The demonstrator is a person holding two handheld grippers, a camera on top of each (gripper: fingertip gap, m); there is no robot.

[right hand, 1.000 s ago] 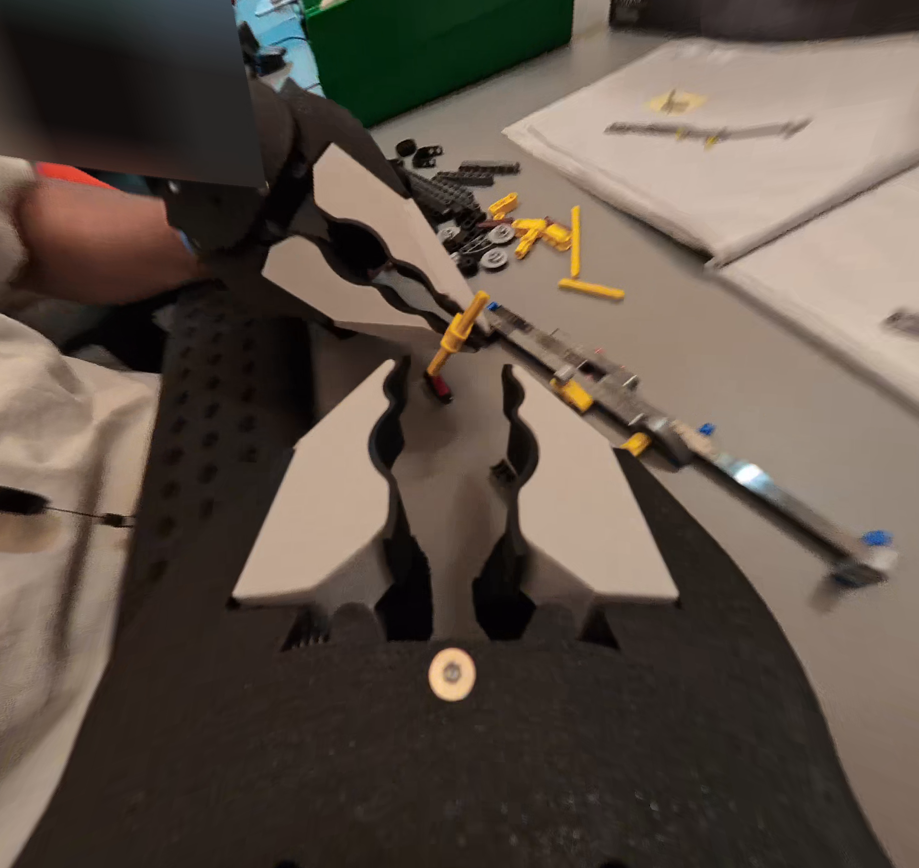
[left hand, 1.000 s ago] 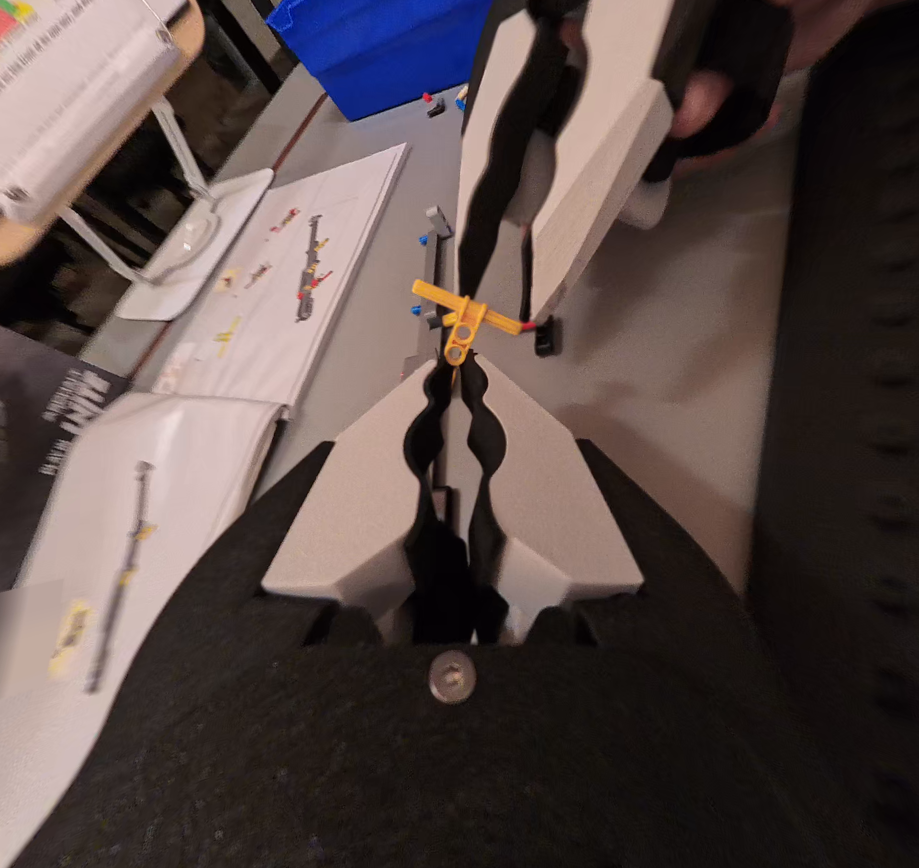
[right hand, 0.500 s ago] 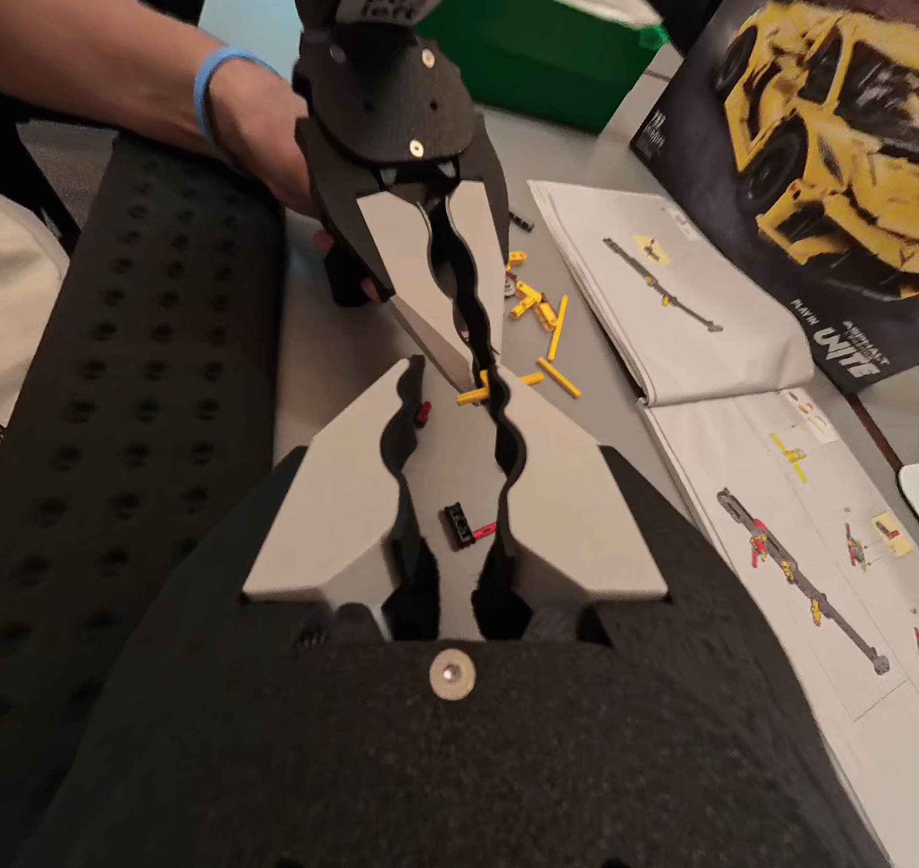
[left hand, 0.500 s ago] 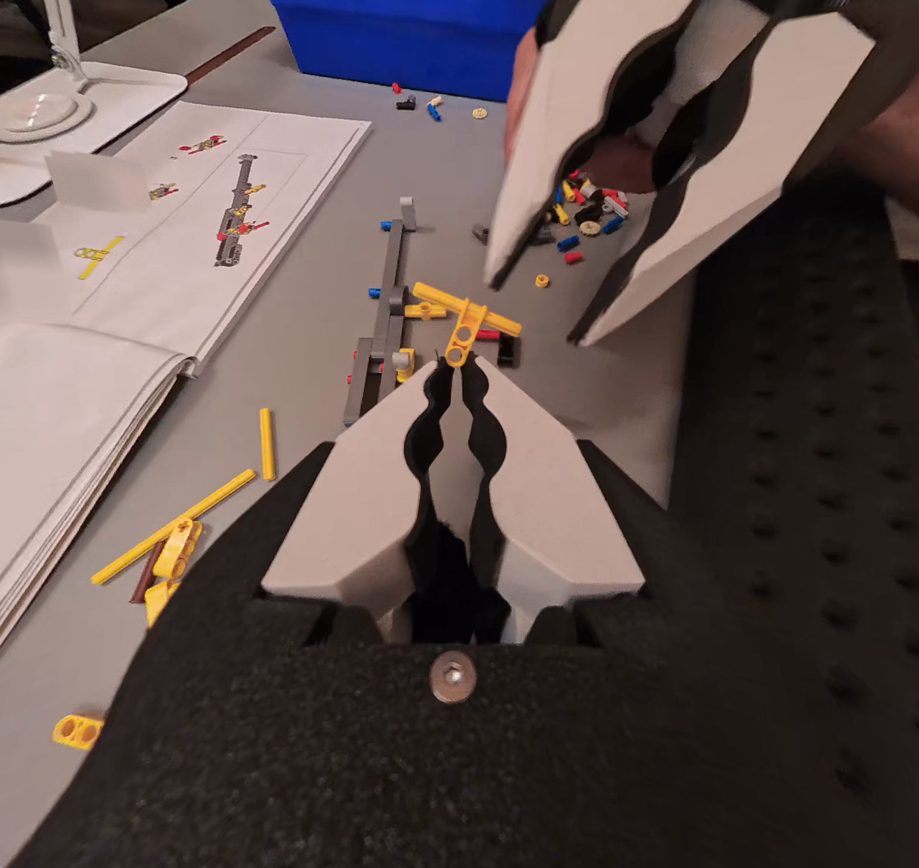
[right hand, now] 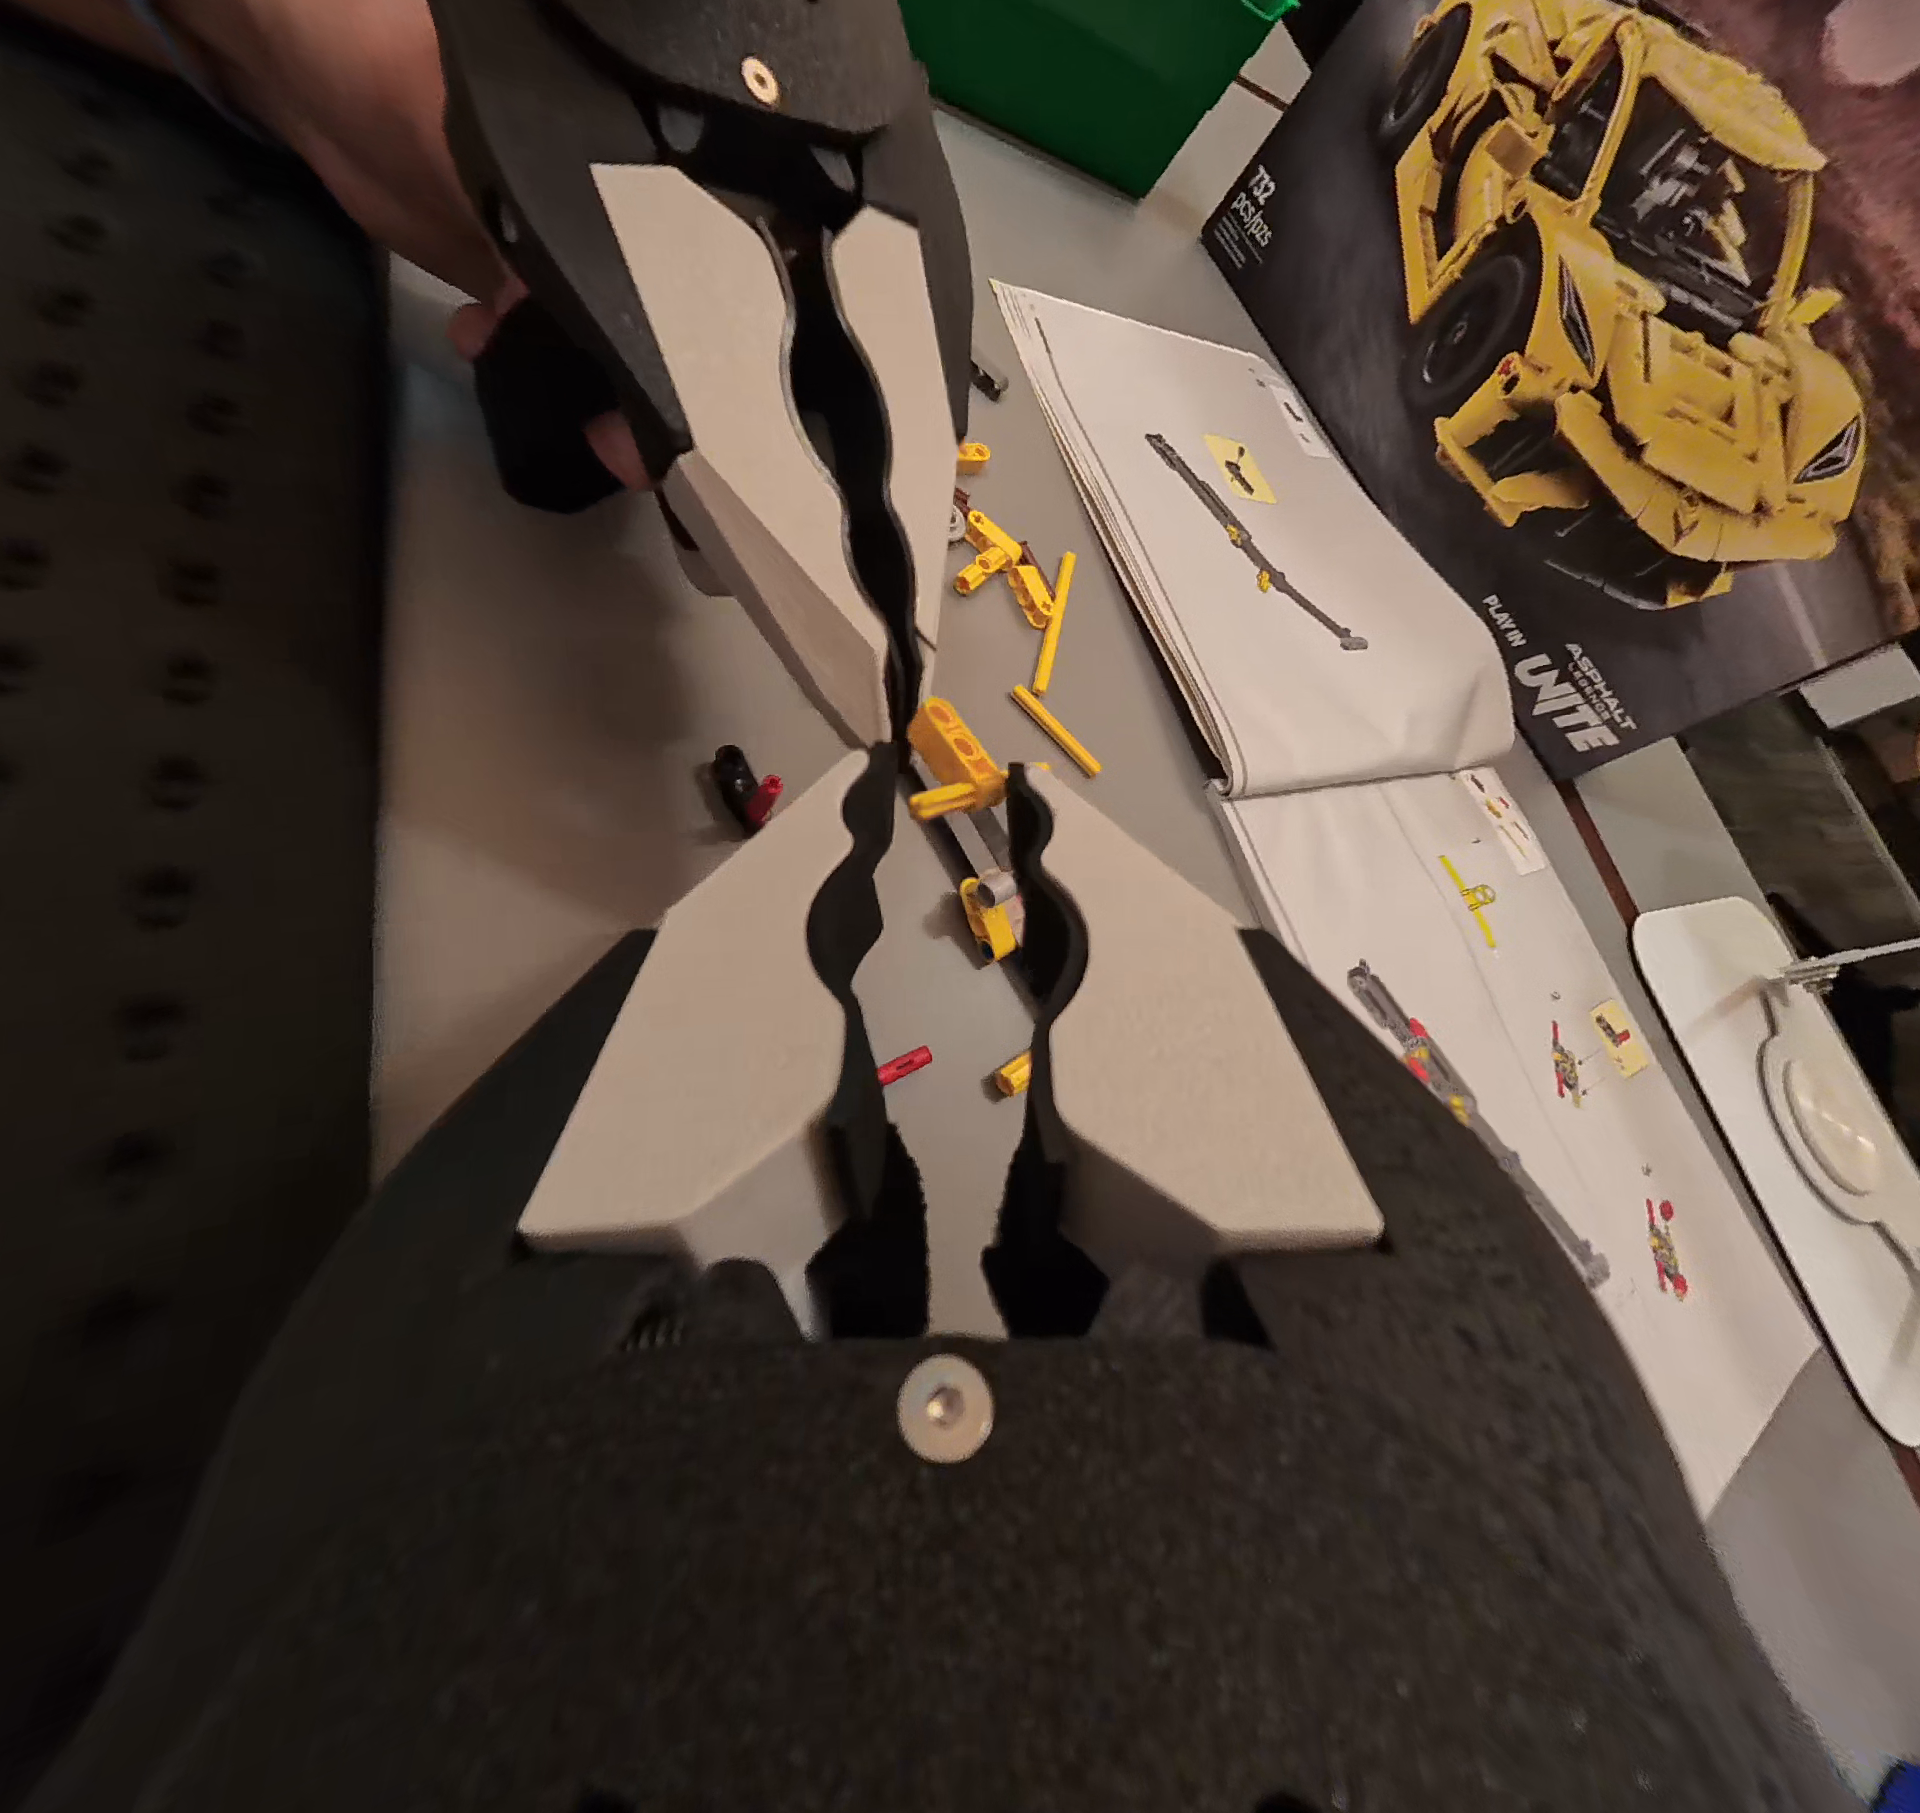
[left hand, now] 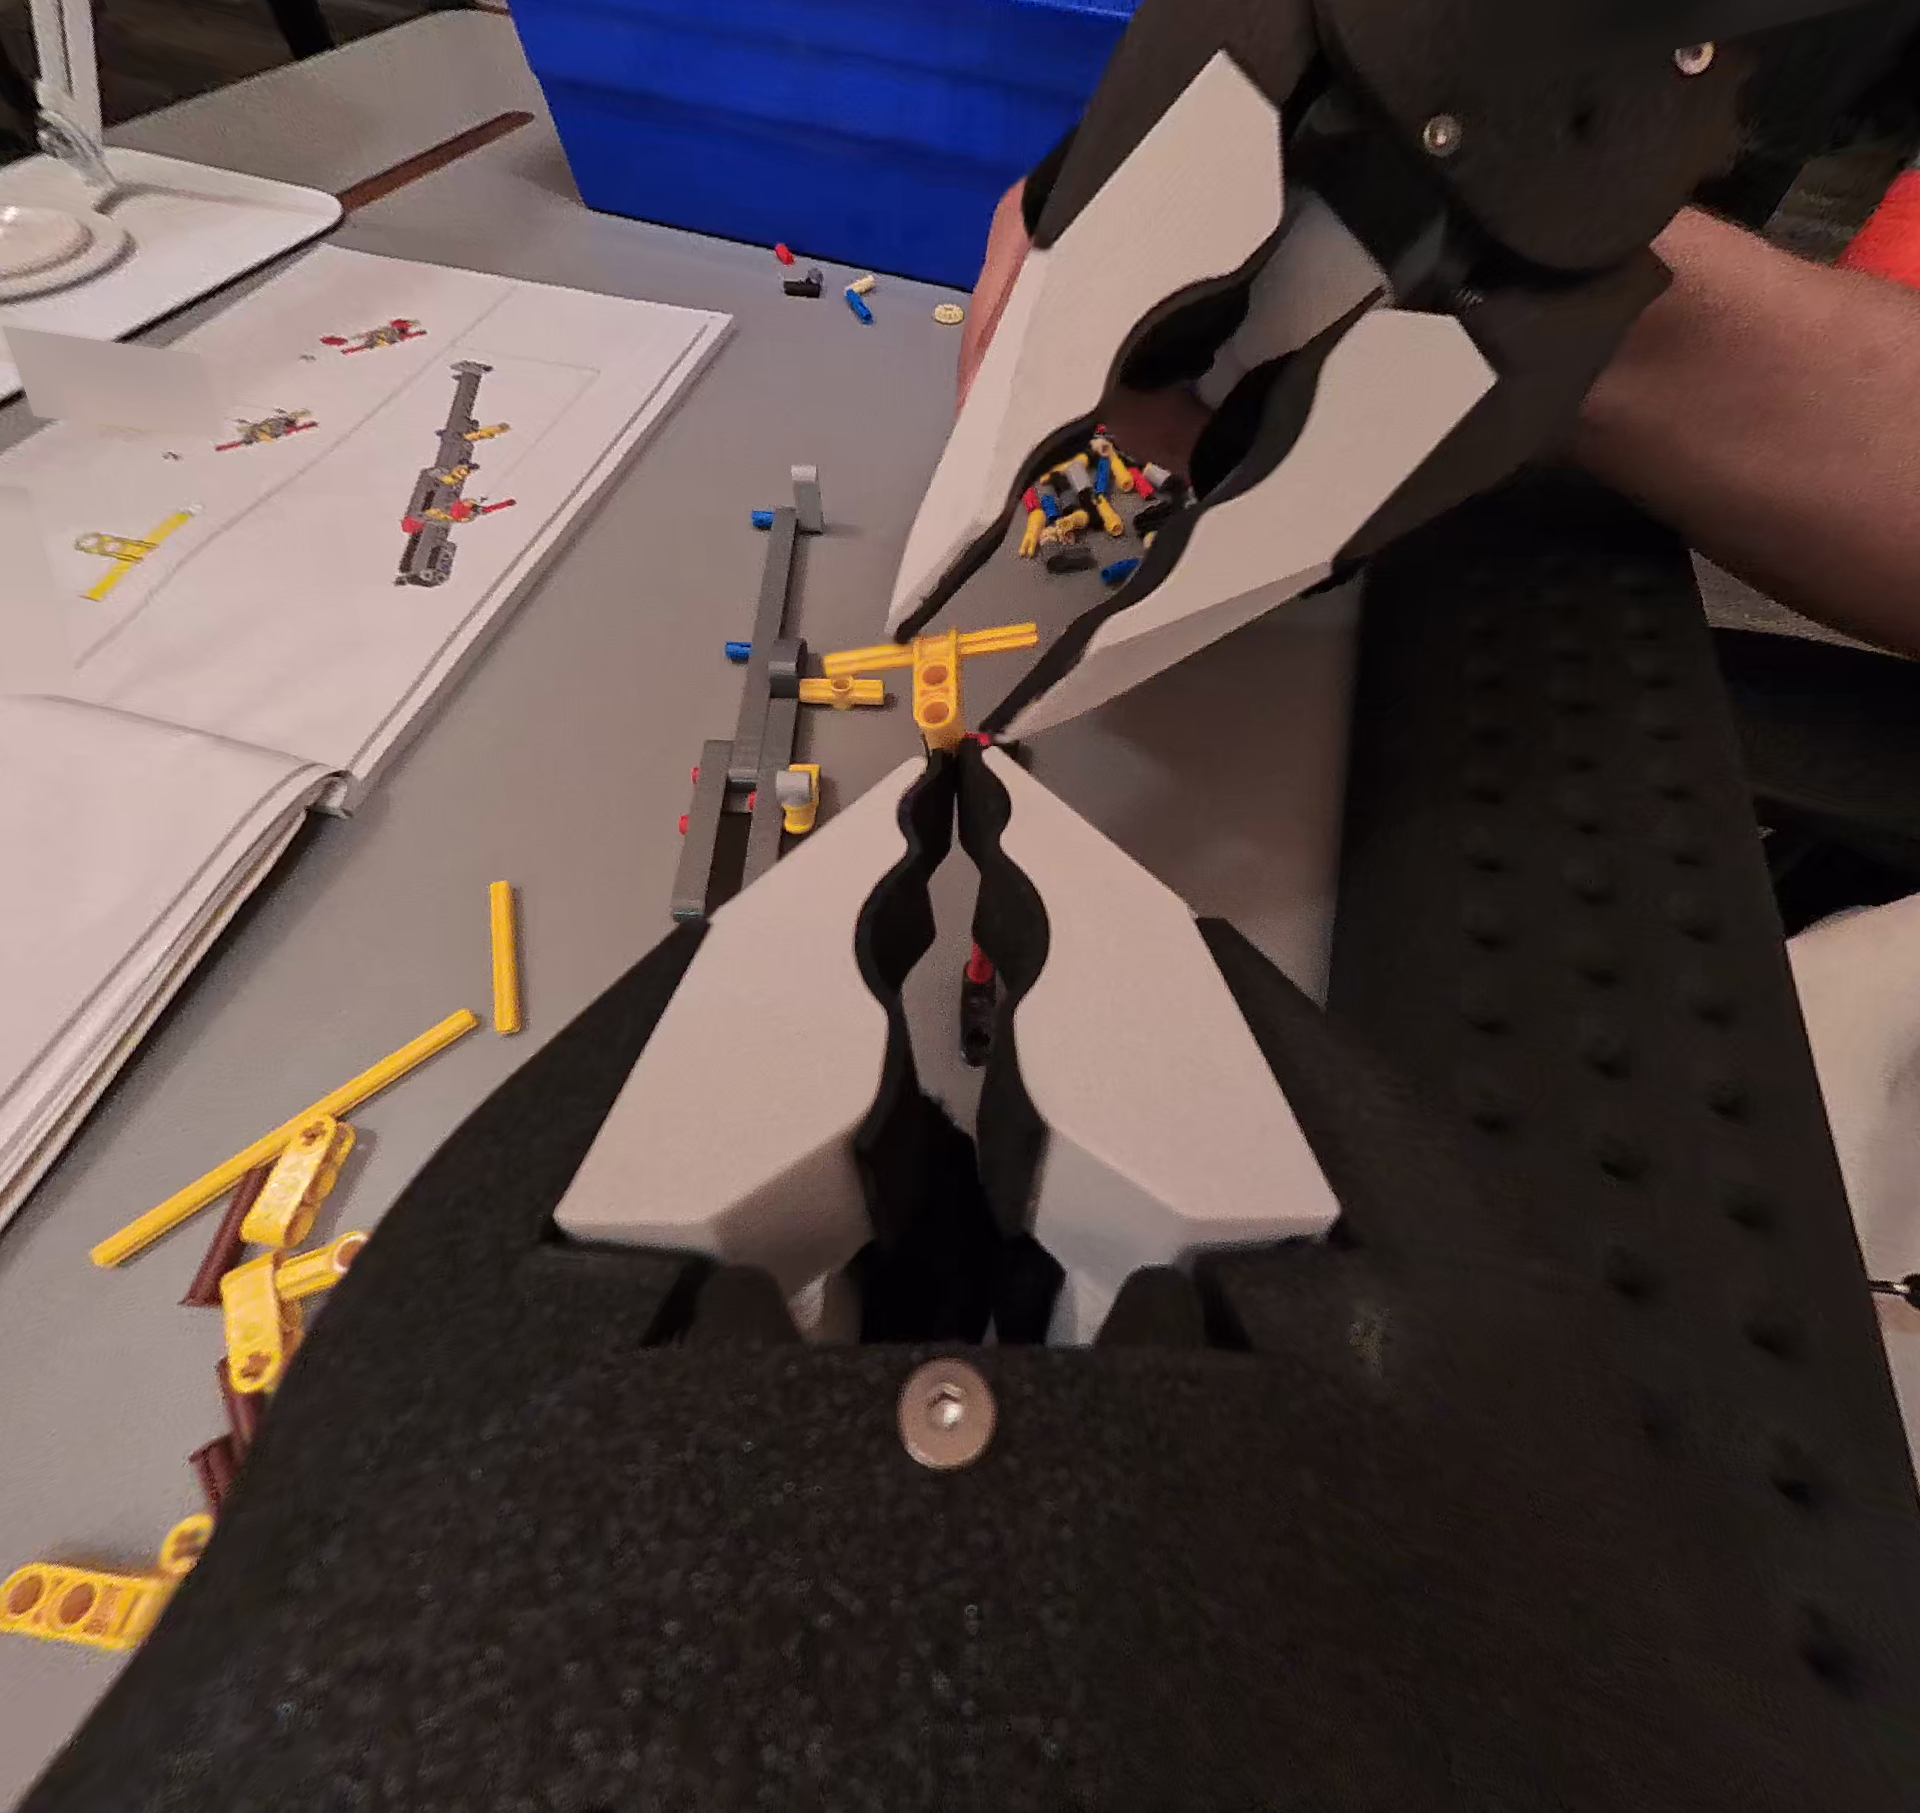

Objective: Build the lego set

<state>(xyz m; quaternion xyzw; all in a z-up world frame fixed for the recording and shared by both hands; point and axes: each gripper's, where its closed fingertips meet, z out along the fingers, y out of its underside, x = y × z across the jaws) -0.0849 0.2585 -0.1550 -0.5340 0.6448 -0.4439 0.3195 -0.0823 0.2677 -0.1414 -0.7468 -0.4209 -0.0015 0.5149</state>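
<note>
My left gripper (left hand: 951,757) is shut on the lower end of a yellow connector with a yellow axle through it (left hand: 935,688), held above the table. In the right wrist view the left gripper (right hand: 900,719) comes in from the top with the same yellow piece (right hand: 951,747). My right gripper (right hand: 953,768) is open, and its fingertips straddle the yellow piece without closing on it. It also shows in the left wrist view (left hand: 951,674). A long grey beam assembly (left hand: 764,683) lies on the table behind. A small black and red pin piece (right hand: 743,787) lies beside the tips.
Open instruction booklet (left hand: 312,516) at left, blue bin (left hand: 810,70) behind it. Loose yellow parts (left hand: 281,1192) at near left, a pile of small pins (left hand: 1091,506). Green bin (right hand: 1060,18), set box (right hand: 1610,309), white stand base (right hand: 1787,1088). Black foam mat (left hand: 1558,932) along one side. Only a small space, under 4 cm, lies between the two pairs of fingers.
My right gripper has come down and closer, so its open fingertips now straddle the yellow piece. My left gripper still holds the piece in about the same place.
</note>
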